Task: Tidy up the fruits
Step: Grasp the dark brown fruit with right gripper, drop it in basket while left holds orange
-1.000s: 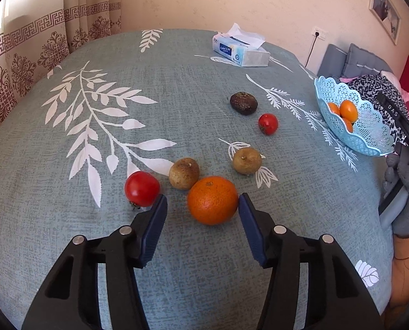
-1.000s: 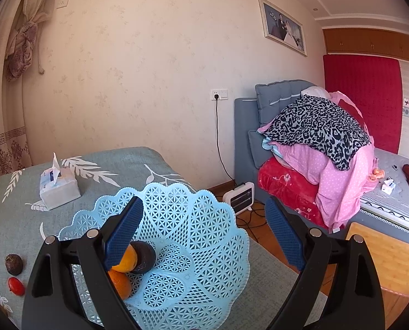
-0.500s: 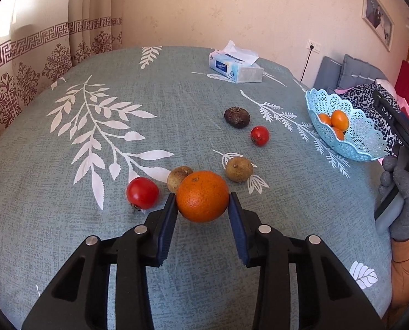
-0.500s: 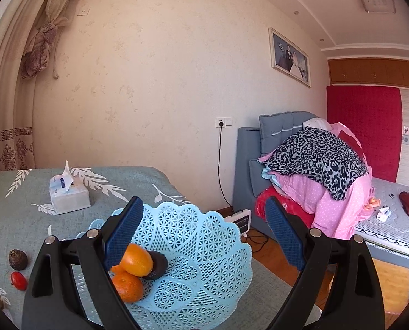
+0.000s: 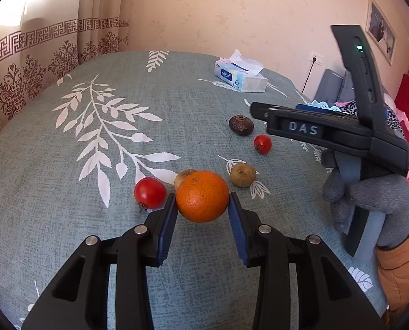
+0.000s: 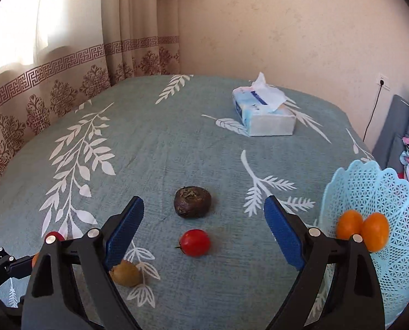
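Observation:
My left gripper (image 5: 202, 206) is shut on a large orange (image 5: 202, 195) and holds it just above the teal tablecloth. A big red tomato (image 5: 150, 193) and a brown fruit (image 5: 183, 177) lie beside it. A second brown fruit (image 5: 242, 174), a small tomato (image 5: 262, 144) and a dark wrinkled fruit (image 5: 241, 125) lie farther off. My right gripper (image 6: 204, 231) is open and empty above the small tomato (image 6: 194, 242) and the dark fruit (image 6: 192, 201). The light blue lattice basket (image 6: 374, 192) at the right holds two small oranges (image 6: 362, 229).
A tissue box (image 6: 263, 117) stands at the back of the table (image 6: 149, 137). Curtains (image 6: 67, 82) hang along the left. The right gripper's body and a gloved hand (image 5: 369, 198) fill the right of the left wrist view. A bed with clothes lies beyond the table's right edge.
My left gripper closed on the orange and lifted it slightly. My right gripper swung left from the basket and now faces the table over the small tomato and dark fruit.

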`<action>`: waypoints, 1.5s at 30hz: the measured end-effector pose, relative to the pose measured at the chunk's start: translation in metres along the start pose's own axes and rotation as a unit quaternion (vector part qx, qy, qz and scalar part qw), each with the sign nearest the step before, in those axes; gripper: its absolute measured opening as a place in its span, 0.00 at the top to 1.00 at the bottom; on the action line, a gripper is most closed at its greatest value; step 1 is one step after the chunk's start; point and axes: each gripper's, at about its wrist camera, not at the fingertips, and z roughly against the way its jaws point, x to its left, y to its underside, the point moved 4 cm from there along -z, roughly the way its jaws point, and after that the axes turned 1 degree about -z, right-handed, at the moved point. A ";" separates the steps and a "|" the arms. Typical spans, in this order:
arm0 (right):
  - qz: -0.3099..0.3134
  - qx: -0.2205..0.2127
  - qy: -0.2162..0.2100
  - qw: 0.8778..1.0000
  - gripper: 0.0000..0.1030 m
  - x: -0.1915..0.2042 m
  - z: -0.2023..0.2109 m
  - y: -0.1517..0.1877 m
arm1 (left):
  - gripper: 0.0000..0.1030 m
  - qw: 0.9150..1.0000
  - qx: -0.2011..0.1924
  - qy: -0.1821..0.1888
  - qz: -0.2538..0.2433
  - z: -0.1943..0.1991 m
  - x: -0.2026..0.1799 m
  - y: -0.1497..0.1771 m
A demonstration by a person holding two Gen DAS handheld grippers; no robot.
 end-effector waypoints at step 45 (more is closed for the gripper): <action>-0.195 -0.019 0.104 0.975 0.60 -0.131 0.090 0.049 | 0.63 1.000 0.011 0.011 0.005 -0.005 0.002 0.002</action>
